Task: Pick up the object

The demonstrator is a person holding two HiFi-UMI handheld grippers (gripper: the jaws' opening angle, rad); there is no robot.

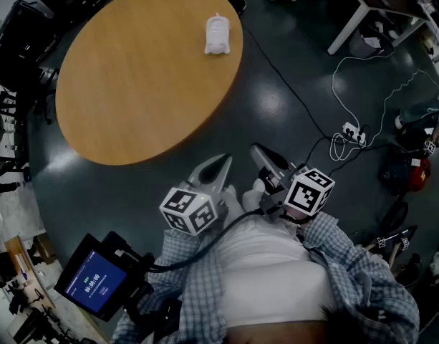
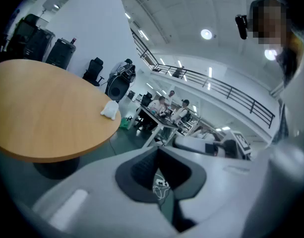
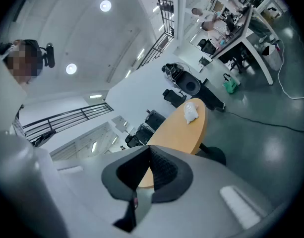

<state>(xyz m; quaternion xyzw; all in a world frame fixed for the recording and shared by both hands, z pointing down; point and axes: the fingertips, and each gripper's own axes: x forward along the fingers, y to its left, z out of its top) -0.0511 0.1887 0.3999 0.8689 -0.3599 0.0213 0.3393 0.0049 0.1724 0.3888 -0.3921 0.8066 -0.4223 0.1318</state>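
White object (image 1: 218,34) on the surface (image 1: 133,84), long axis pointing away from the person. Left hand-held gripper (image 1: 223,161) and right hand-held gripper (image 1: 257,150) are both pressed together, empty.

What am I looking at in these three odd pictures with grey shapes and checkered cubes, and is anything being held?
There is no robot here. A person holds two hand tools close to the chest: a left gripper and a right gripper. The head view looks down from a camera on the person's head. The other two views come from a camera riding on each gripper, looking along its fingers. Each checkered cube is part of its gripper. On the round wooden table stands one small white object, near the far edge. Both grippers' fingers are closed together and hold nothing.
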